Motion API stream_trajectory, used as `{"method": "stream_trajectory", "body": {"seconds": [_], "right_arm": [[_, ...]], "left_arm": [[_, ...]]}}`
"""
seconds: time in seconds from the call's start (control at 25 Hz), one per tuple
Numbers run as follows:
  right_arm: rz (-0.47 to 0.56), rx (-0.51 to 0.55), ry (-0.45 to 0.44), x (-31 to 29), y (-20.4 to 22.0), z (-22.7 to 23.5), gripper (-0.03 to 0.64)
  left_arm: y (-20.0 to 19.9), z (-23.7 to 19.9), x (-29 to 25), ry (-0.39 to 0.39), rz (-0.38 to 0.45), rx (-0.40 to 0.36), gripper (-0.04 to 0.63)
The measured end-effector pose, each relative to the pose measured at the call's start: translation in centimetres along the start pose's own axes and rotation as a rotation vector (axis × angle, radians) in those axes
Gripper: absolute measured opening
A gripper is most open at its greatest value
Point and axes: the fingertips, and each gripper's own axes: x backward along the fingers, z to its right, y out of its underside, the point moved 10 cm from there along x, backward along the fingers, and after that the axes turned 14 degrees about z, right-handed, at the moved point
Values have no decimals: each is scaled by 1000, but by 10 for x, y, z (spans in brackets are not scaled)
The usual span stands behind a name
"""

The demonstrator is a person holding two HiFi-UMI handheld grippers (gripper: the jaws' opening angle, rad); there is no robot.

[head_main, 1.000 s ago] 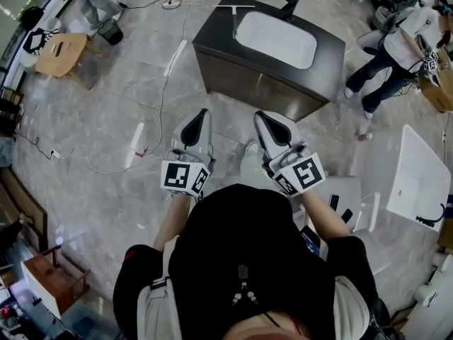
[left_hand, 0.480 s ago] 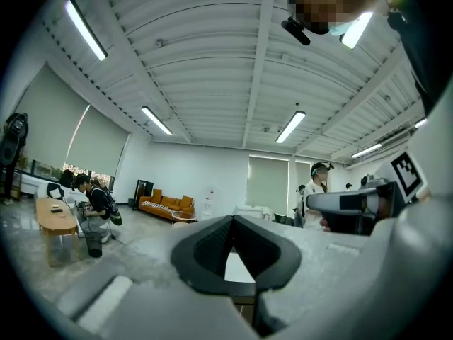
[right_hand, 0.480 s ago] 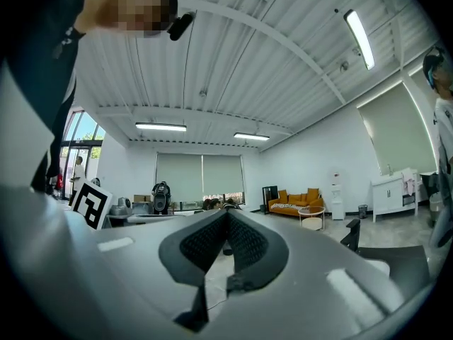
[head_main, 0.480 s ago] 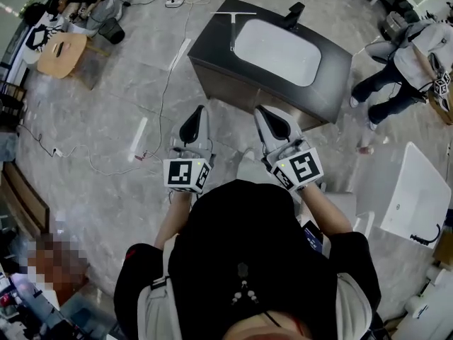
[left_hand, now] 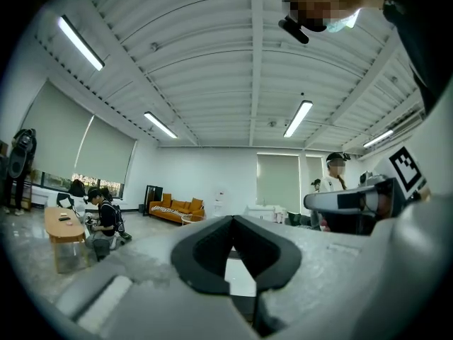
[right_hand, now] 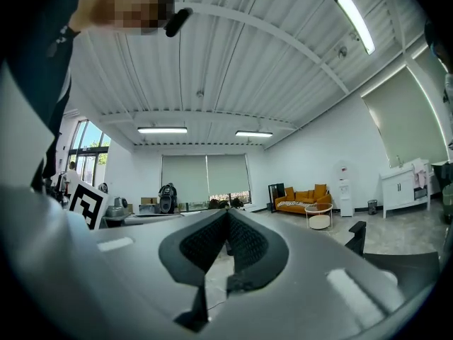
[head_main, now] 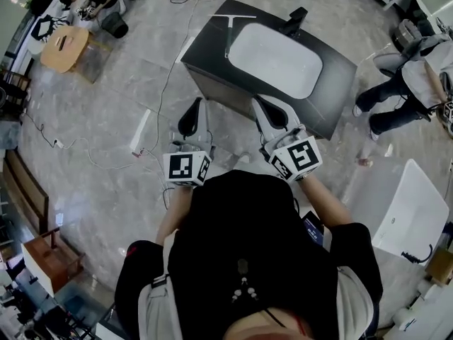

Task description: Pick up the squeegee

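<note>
The squeegee lies flat on the left end of a dark vanity top, its blade at the far end, beside a white sink with a black faucet. Both grippers are held level in front of the person, short of the vanity's near edge. In the head view my left gripper is over the floor, left of the cabinet's corner. My right gripper is just before the cabinet front. Each gripper view shows its jaws pressed together with nothing between them: left gripper, right gripper.
Cables trail over the marble floor left of the vanity. A person stands at the right, near a loose white basin on the floor. At the far left a round wooden table has people seated by it. A wooden crate is lower left.
The vanity has drawn nearer in the head view as both grippers moved forward towards it. Both stay shut and empty.
</note>
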Motion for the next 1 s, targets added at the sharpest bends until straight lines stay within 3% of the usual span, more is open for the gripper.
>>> {"method": "stream_trajectory", "body": {"seconds": [0.52, 1.0], "right_arm": [[-39, 5, 51, -9, 15, 49, 2], [-73, 32, 135, -87, 22, 118, 2]], "left_arm": [[39, 0, -60, 53, -66, 15, 2], [79, -46, -190, 124, -110, 34, 2]]}}
